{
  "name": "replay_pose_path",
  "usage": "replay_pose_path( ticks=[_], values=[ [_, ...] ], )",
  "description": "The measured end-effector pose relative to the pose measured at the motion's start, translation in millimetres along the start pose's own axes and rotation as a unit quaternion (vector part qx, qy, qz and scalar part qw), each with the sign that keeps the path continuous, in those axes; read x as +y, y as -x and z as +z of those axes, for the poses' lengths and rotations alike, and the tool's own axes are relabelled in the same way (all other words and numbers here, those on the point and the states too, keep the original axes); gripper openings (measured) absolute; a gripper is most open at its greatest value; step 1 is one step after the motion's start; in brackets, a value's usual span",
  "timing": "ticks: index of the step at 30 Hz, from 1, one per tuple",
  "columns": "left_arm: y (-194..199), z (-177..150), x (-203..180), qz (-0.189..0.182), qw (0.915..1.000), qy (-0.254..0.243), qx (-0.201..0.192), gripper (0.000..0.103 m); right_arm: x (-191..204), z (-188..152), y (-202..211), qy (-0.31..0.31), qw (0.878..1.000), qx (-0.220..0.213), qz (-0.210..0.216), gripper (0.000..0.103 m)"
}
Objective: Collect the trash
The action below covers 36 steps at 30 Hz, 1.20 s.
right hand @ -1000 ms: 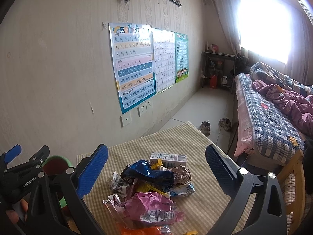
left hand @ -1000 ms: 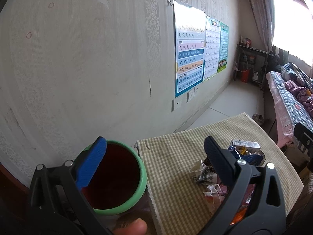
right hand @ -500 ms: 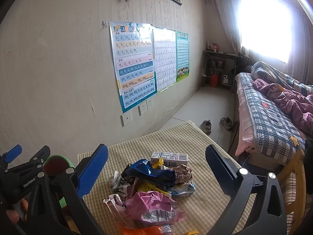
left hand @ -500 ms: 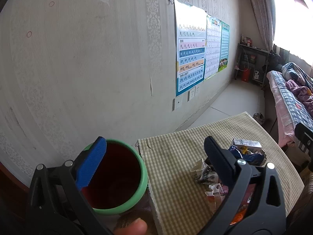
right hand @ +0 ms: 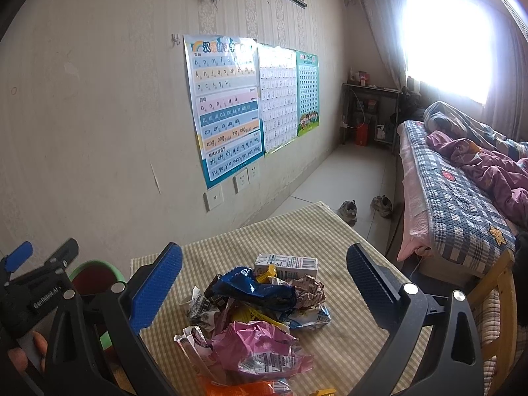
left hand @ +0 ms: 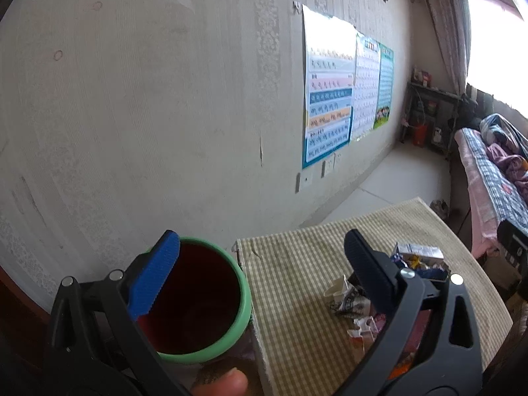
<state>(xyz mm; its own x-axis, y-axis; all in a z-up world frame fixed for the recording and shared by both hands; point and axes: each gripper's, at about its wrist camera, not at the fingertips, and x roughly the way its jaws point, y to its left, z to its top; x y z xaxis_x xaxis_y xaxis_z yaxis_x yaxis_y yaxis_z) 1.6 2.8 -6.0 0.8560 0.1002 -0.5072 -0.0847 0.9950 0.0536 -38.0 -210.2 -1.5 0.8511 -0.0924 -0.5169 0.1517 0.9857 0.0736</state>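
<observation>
A pile of crumpled wrappers (right hand: pixel 257 316) lies on the checked tablecloth (right hand: pixel 307 231): a blue bag (right hand: pixel 254 288), a pink wrapper (right hand: pixel 260 346), and a small white carton (right hand: pixel 286 264) at its far side. A green-rimmed bin with a dark red inside (left hand: pixel 194 300) stands off the table's left edge. My left gripper (left hand: pixel 264 260) is open and empty, held above the bin and the table's left edge. My right gripper (right hand: pixel 264 277) is open and empty, held above the pile. The pile also shows in the left wrist view (left hand: pixel 359 303).
A wall with posters (right hand: pixel 227 105) runs along the left. A bed with quilts (right hand: pixel 462 178) stands at the right, with shoes (right hand: pixel 349 209) on the floor beyond the table. The left gripper (right hand: pixel 19 283) shows at the right wrist view's left edge.
Both grippers stay open and nearly still. The views have shifted only slightly.
</observation>
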Motion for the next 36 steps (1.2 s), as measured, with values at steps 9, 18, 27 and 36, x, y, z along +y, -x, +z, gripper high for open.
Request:
replay_pose_path(
  ticks=[9,18,27,36],
  values=[
    [-2.6,-1.8,-1.6,-0.016,0.9999,-0.002,0.002,0.098,-2.1,-0.1,-2.4,-0.001,1.000,0.005,0.000,0.096],
    [-25.3,-29.3,-24.8,-0.082,0.9924,-0.060,0.069,0.098,-23.6,-25.2,-26.2,0.002,0.998,0.064,-0.019,0.096],
    [-88.6,-106.8,-73.9,-0.211,0.9342,-0.061,0.281,0.071,-62.3,-46.5,-33.5,-0.030,0.993,0.104,-0.040,0.096],
    [-100.1,-121.2,-98.3,-0.249,0.9152,-0.072,0.309,0.035,-79.8,-69.4,-47.2,-0.066,0.986,0.154,-0.025,0.096]
  ],
)
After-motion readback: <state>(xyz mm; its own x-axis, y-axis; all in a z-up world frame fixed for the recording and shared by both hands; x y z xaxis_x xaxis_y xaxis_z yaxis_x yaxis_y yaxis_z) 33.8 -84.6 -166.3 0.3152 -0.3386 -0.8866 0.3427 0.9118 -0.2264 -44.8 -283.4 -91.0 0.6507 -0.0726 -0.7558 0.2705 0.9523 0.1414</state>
